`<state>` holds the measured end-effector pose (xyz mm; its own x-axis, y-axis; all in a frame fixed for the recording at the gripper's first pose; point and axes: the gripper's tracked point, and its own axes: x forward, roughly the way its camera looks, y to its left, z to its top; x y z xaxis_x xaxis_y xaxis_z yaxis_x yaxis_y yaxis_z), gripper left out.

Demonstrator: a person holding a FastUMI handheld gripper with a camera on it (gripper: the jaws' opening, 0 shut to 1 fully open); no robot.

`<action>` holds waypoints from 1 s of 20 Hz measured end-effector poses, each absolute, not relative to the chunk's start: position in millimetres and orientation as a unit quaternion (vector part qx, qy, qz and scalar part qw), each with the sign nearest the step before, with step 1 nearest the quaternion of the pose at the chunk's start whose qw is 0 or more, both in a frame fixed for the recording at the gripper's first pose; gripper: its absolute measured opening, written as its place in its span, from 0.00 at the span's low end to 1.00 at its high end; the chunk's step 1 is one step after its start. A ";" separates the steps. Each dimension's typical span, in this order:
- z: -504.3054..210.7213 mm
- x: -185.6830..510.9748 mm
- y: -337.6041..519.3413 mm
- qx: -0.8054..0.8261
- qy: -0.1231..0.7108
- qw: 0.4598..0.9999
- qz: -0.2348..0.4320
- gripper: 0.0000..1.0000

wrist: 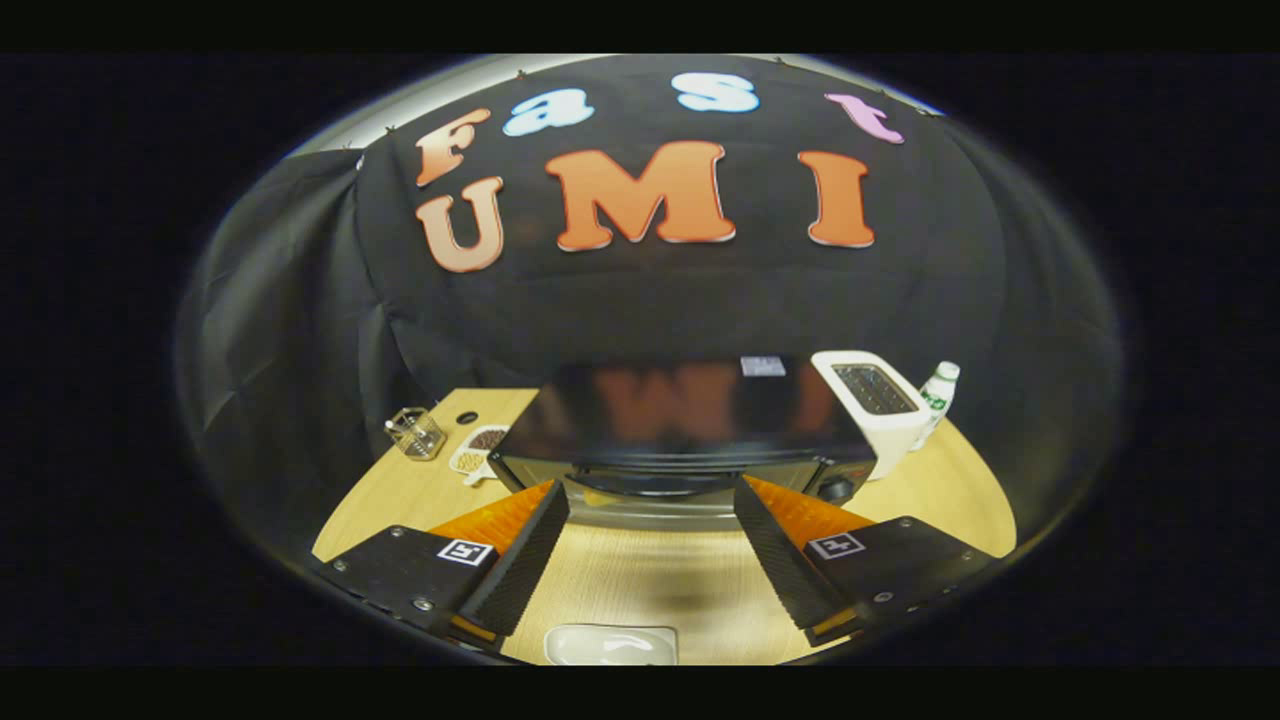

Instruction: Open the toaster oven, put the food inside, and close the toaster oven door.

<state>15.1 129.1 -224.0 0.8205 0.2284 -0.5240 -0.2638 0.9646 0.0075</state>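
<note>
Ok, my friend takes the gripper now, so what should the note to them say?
Gripper: open, holding nothing, pointing at the toaster oven just ahead.
Oven: on the wooden table; the door looks closed.
White dish: on the table below the gripper; I cannot tell what is in it.
Done: nothing yet, it seems.
Left: open the door, put the food in, close the door.

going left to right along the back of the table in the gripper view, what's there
Glass measuring cup → divided snack dish → toaster oven → white toaster → white bottle. The open gripper sits nearer, just short of the oven.
</note>
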 end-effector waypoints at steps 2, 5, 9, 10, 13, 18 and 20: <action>-184.5 17.2 124.1 -0.027 0.229 0.964 0.130 0.98; -121.8 13.8 111.2 -0.031 0.161 0.978 0.130 0.99; -58.0 10.3 89.8 -0.048 0.100 0.987 0.114 0.98; -45.1 7.3 87.7 -0.046 0.090 0.988 0.114 0.98; -17.6 3.2 78.1 -0.045 0.068 0.991 0.106 0.98; 11.8 0.8 67.4 -0.039 0.042 0.994 0.097 0.98; 20.4 -0.8 67.2 -0.041 0.034 0.994 0.097 0.98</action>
<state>-0.8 67.2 20.4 0.9791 0.1891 -0.0751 -0.1947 0.9779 -0.0759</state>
